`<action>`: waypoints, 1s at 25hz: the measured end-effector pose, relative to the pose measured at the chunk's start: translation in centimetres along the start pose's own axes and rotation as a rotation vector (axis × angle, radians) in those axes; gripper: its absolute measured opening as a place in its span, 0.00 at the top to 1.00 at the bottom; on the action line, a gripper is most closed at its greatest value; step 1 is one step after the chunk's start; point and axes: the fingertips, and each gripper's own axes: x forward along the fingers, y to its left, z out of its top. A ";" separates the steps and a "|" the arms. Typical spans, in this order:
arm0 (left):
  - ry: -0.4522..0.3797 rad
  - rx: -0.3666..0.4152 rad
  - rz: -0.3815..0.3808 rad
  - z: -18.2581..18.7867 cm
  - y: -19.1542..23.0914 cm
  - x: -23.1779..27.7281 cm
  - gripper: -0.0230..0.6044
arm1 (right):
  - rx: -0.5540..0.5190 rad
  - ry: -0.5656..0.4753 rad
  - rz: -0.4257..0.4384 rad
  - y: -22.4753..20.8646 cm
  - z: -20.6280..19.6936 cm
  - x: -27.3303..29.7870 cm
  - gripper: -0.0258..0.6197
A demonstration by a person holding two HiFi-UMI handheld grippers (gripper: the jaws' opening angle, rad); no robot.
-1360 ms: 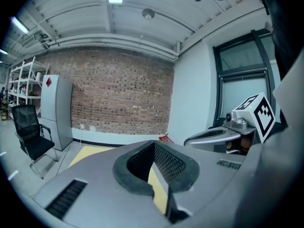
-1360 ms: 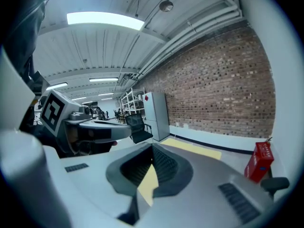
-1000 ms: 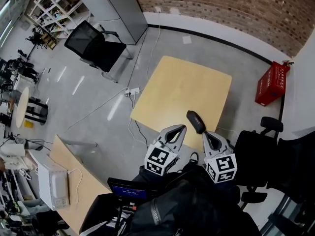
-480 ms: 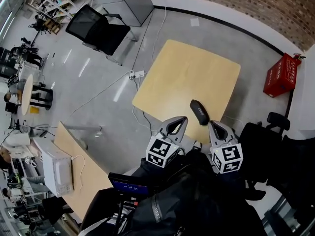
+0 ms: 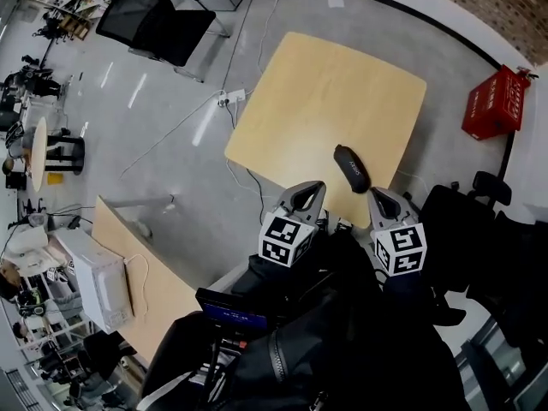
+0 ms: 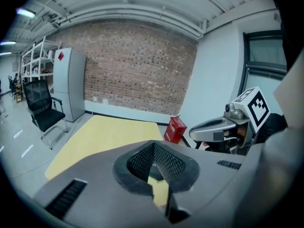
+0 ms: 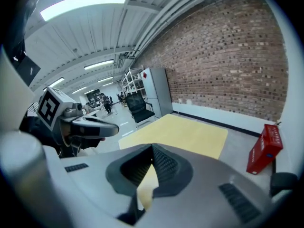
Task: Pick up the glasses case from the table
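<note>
The black glasses case lies on the light wooden table, near its front edge. In the head view my left gripper hangs just off that edge, left of and below the case. My right gripper is just below the case, on its right. Neither touches it. In the left gripper view the left gripper's jaws are shut with nothing in them, and the right gripper shows alongside. In the right gripper view the right gripper is also shut and empty. The case is hidden behind the jaws in both gripper views.
A red crate stands on the floor right of the table. A black office chair is at the far left, with a power strip and cables on the floor. Another table with a white appliance is at lower left, and a black chair at right.
Both grippers have come down toward the table's front edge, still shut. The case and table now sit closer to the fingertips in the head view. The case has not moved on the table.
</note>
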 end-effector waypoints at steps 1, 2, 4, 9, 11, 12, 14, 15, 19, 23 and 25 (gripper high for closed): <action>0.015 -0.006 -0.003 -0.6 0.3 0.5 0.96 | 0.014 0.009 -0.007 -0.3 -0.4 0.3 0.95; 0.030 -0.011 -0.007 -1.2 0.6 1.0 0.96 | 0.028 0.016 -0.015 -0.6 -0.7 0.7 0.95; 0.051 -0.024 -0.014 -2.0 1.3 1.9 0.96 | 0.040 0.032 -0.031 -1.1 -1.3 1.4 0.95; 0.096 -0.079 -0.033 -4.9 2.6 2.3 0.96 | 0.035 0.091 -0.051 -0.8 -3.1 3.4 0.95; 0.115 -0.091 -0.033 -6.0 3.1 2.4 0.96 | 0.031 0.115 -0.053 -0.7 -4.0 4.4 0.95; 0.125 -0.099 -0.034 -6.6 3.2 2.4 0.96 | 0.029 0.129 -0.053 -0.8 -4.6 4.8 0.95; 0.142 -0.111 -0.038 -7.7 3.3 2.6 0.96 | 0.028 0.160 -0.053 -0.9 -5.8 5.6 0.95; 0.148 -0.114 -0.041 -8.1 3.4 2.7 0.96 | 0.026 0.174 -0.054 -1.0 -6.3 6.1 0.95; 0.172 -0.131 -0.046 -10.0 4.1 3.2 0.96 | 0.013 0.232 -0.062 -1.3 -8.1 7.9 0.95; 0.206 -0.154 -0.050 -11.8 4.6 3.8 0.96 | -0.016 0.292 -0.063 -1.9 -10.1 9.4 0.95; 0.219 -0.162 -0.053 -12.4 5.0 4.2 0.96 | -0.033 0.312 -0.063 -2.3 -10.7 10.1 0.95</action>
